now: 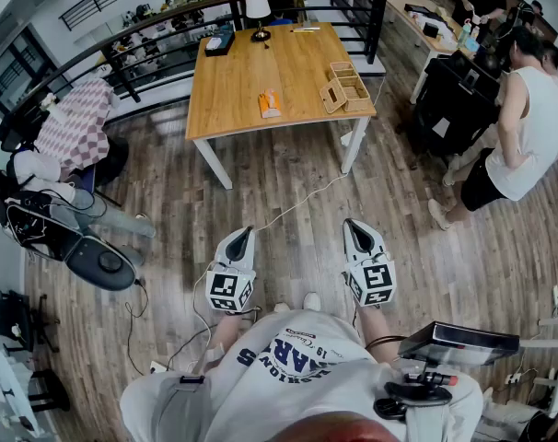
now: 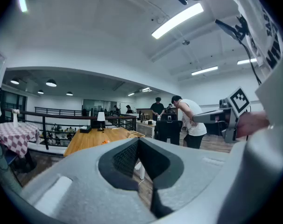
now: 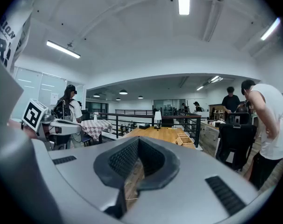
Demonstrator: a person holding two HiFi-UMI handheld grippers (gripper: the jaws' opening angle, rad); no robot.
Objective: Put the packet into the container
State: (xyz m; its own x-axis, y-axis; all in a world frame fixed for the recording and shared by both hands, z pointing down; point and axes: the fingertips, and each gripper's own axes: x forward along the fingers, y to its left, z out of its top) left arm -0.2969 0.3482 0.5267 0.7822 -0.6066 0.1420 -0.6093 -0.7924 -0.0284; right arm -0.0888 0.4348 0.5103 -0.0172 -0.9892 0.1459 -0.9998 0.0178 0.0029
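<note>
From the head view, we hold both grippers out in front of our chest, side by side with a gap between them. The left gripper (image 1: 243, 237) and the right gripper (image 1: 351, 226) both point forward at the desk (image 1: 233, 81) and tip down just a little. They hang over the wooden floor (image 1: 288, 182), well away from the desk. The orange packet (image 1: 269, 104) lies flat near the middle of the desk. The wooden container (image 1: 346, 88) sits by the desk's right edge, a little apart from the packet. A lamp (image 1: 258, 12) stands at the far edge. A person in a white top (image 1: 528, 127) bends over at the right.

In the left gripper view, the left gripper's tips touch each other and nothing is between them. Far past them we see the desk, with the packet as a tiny orange dot.

In the right gripper view, the right gripper's tips are pressed together too, with nothing held. The desk and the container show far ahead. We cannot pick out the packet here.
</note>
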